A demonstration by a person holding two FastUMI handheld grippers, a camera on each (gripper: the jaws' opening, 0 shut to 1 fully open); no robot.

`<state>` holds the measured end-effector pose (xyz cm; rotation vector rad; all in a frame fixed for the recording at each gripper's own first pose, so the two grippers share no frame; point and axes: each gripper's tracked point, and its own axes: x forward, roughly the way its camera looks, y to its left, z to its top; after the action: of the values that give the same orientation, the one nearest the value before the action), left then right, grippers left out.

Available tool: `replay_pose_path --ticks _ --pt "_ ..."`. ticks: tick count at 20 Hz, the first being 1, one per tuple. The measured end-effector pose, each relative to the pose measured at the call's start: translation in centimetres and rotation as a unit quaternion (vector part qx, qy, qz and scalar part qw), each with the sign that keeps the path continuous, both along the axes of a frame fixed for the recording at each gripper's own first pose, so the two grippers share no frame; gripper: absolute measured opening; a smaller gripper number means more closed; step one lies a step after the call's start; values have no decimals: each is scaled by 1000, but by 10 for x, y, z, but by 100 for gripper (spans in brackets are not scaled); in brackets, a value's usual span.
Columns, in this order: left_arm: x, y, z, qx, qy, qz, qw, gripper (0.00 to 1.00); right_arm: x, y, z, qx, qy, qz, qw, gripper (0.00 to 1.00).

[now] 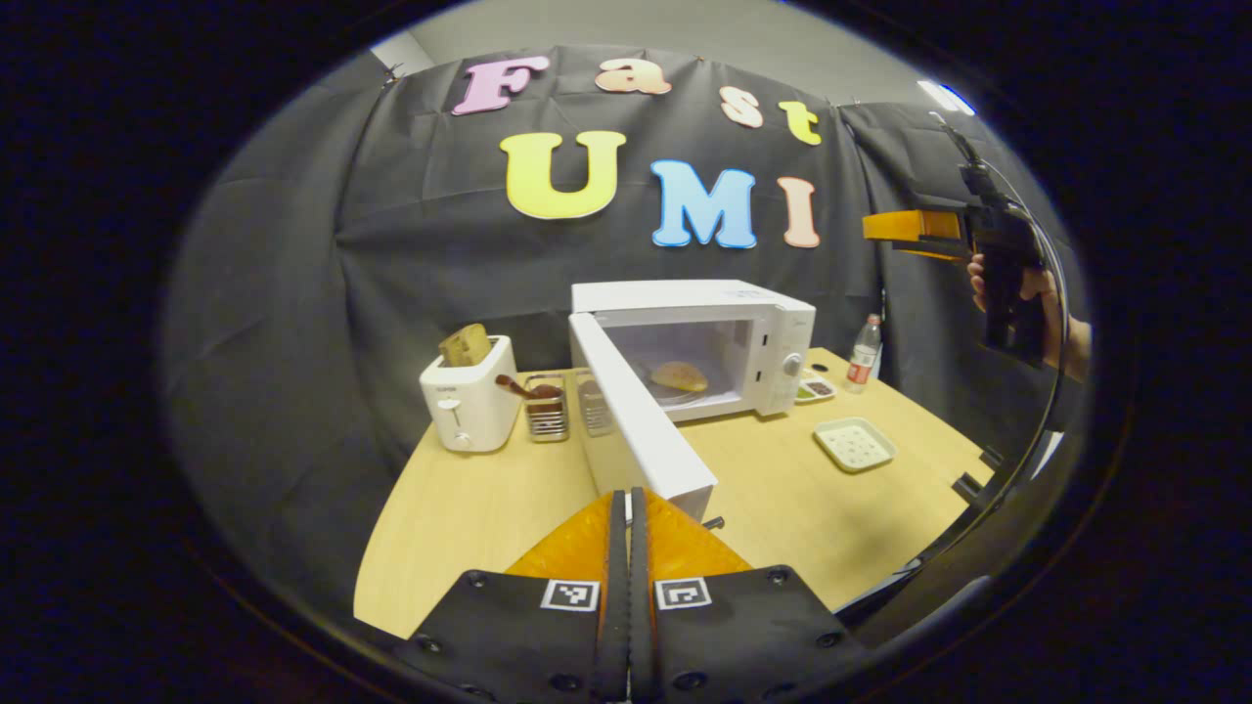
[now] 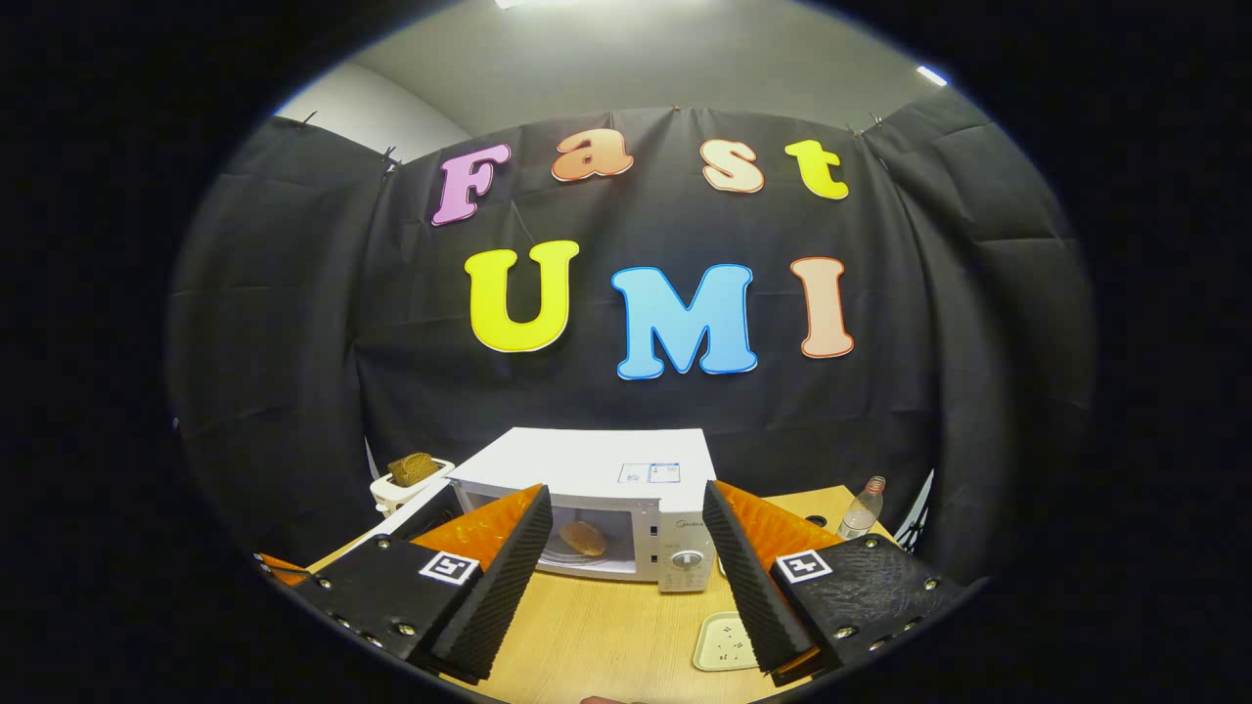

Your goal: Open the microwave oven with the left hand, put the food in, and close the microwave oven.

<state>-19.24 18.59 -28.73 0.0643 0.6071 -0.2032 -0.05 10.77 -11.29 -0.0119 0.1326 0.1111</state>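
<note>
While the microwave oven stands on the counter with its door swung open, the food lies inside on the plate; the left gripper has fingers pressed together, empty, and the right gripper is spread wide, empty.

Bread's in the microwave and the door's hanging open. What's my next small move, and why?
Probably bring the left gripper up against the outer face of the open door and start swinging it toward the microwave. The bread already lies inside on the plate, the left fingers are closed and empty just short of the door's edge, and the right gripper is open, holding nothing.
</note>
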Motion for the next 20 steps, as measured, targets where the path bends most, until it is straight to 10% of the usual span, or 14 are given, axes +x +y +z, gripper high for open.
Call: replay_pose_path --ticks 20 --pt "81 -179 -18 -31 16 -131 991 7 10 -78 15 3 -20 -15 1000 95"
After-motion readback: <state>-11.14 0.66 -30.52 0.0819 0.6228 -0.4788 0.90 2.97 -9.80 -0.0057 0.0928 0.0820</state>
